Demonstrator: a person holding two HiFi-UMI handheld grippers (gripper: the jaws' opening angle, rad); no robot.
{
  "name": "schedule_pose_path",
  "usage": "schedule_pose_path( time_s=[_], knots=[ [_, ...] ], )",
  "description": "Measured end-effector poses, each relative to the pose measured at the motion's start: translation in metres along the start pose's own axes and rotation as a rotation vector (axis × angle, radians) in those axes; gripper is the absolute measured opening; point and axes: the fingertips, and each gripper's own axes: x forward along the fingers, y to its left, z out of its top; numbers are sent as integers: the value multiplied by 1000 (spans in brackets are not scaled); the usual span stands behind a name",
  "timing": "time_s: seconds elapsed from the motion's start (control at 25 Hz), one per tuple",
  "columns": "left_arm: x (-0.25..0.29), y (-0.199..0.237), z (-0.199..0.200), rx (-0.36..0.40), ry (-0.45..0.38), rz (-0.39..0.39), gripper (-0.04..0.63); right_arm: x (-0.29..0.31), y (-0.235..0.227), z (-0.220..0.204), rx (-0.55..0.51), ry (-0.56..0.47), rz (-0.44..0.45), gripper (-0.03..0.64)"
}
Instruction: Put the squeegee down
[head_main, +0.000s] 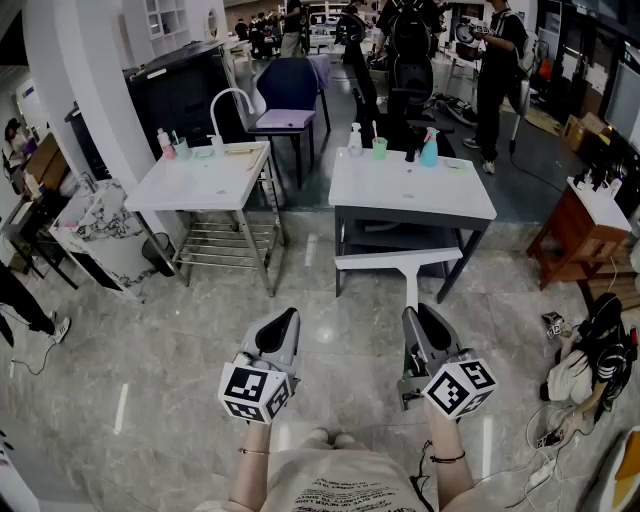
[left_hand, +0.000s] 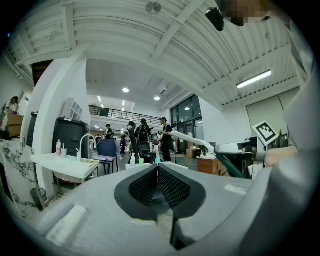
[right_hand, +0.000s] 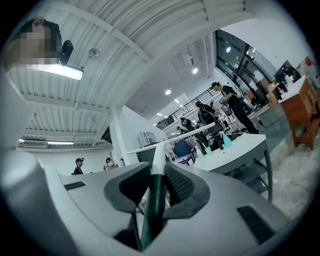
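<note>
Right gripper view: right claw grasps the squeegee by its handle, blade out ahead. Left claw is clenched shut

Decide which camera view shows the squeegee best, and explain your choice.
The head view: the squeegee shows almost whole, white blade crosswise, handle running back into the right claw. The right gripper view shows its handle clamped between the jaws, foreshortened. The left gripper view shows it small, from the side.
</note>
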Motion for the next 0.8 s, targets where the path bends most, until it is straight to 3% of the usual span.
schedule_pose_path(
  time_s=[0.8],
  knots=[
    [13, -18, -4, -10, -5, 15, 23, -6, -26, 3, 29, -21, 16, 91]
  ],
)
